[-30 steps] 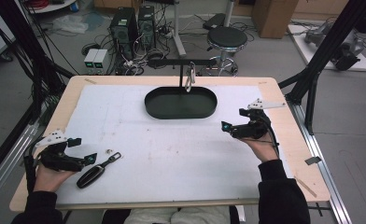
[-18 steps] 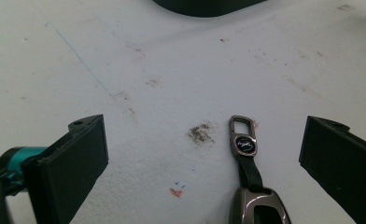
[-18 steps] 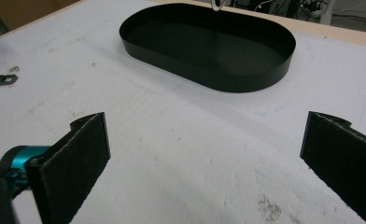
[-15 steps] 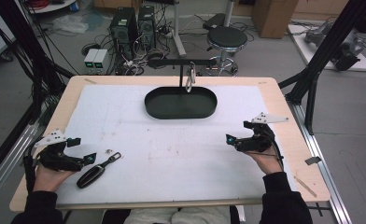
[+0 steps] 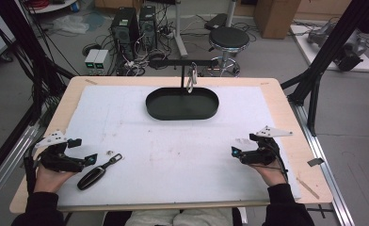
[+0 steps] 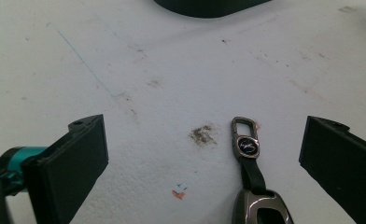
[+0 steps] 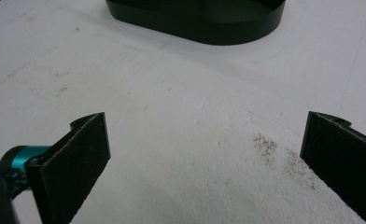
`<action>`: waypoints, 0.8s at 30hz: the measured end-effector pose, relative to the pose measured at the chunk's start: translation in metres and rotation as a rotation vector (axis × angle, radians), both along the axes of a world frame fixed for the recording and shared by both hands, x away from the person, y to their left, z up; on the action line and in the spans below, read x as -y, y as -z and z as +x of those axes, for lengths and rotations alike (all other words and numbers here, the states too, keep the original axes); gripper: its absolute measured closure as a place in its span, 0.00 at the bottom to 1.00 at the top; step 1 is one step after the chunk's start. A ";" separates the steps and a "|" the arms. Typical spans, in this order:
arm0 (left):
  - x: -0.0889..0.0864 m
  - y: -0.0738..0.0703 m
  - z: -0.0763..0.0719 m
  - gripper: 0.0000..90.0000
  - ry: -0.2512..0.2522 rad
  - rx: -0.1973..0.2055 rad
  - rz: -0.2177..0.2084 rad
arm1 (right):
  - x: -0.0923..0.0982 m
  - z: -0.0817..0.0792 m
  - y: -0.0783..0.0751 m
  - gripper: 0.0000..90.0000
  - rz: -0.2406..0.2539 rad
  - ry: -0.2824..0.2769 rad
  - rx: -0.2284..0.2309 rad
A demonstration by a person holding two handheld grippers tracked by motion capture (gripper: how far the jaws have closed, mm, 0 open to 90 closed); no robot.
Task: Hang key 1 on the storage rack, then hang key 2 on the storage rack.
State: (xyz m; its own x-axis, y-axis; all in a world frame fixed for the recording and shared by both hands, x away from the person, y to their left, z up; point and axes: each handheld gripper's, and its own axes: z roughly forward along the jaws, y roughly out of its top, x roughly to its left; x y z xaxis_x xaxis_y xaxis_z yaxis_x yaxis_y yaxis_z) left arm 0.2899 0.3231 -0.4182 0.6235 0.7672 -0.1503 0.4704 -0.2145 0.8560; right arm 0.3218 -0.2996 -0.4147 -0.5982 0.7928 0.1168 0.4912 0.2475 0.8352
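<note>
Two grippers rest low at the near edge of the table. Left gripper: jaws spread wide, empty, car key fob with strap and clip lying just ahead between them. Right gripper: jaws wide apart, empty. Black oval tray stands well beyond, at the far side.

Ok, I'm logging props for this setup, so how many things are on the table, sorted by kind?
Key fob: 1
Tray: 1
Stand with a hanging clip: 1
Small metal bit beside the fob, too small to identify: 1
Total: 4, besides the two open grippers, left and right.
</note>
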 end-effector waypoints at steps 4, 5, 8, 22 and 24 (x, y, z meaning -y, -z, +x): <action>0.001 0.000 0.000 0.02 0.001 -0.008 0.004 | -0.001 -0.002 0.004 0.01 -0.019 -0.008 -0.006; 0.001 0.000 0.000 0.02 0.003 -0.012 0.004 | -0.001 -0.003 0.005 0.01 -0.024 -0.009 -0.006; 0.004 -0.002 0.001 0.02 0.018 -0.024 0.025 | -0.003 -0.005 0.008 0.01 -0.040 -0.010 -0.005; 0.032 -0.010 0.007 0.02 0.120 -0.120 0.127 | -0.004 -0.011 0.006 0.01 -0.038 -0.012 0.011; 0.034 -0.009 0.008 0.02 0.132 -0.145 0.124 | -0.004 -0.011 0.006 0.01 -0.039 -0.014 0.013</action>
State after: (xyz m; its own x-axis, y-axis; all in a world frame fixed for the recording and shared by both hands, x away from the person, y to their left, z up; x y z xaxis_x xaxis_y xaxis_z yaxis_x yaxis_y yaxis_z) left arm 0.2975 0.2887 -0.4088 0.6983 0.6988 -0.1550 0.5475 -0.3819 0.7446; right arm 0.3108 -0.2958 -0.4208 -0.6105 0.7881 0.0785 0.4768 0.2866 0.8309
